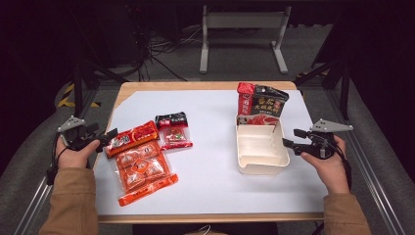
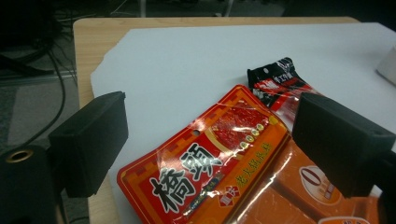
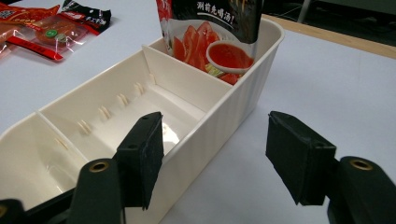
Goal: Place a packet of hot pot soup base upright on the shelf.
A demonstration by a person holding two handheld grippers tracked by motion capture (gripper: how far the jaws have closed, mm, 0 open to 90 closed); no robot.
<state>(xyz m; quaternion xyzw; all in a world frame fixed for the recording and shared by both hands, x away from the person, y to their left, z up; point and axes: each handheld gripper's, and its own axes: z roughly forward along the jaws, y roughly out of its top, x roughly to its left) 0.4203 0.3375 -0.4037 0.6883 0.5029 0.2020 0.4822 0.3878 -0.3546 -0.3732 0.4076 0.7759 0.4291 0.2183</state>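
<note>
L gripper (image 1: pixel 111 137) lined up on red snack pack (image 1: pixel 132 138), jaws spread, nothing held.
Pack lies flat at table's left edge, atop the orange pack (image 1: pixel 143 171); long axis runs away from the jaws, near end betw. them. R gripper (image 1: pixel 289 138) also spread, empty, straddling bin wall (image 1: pixel 282 147), far from pack.

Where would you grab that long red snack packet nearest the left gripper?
Probably by its near short edge, coming in low from the table's left. The red snack packet lies flat, partly overlapping the orange pack, and that end points at the open left gripper.
</note>
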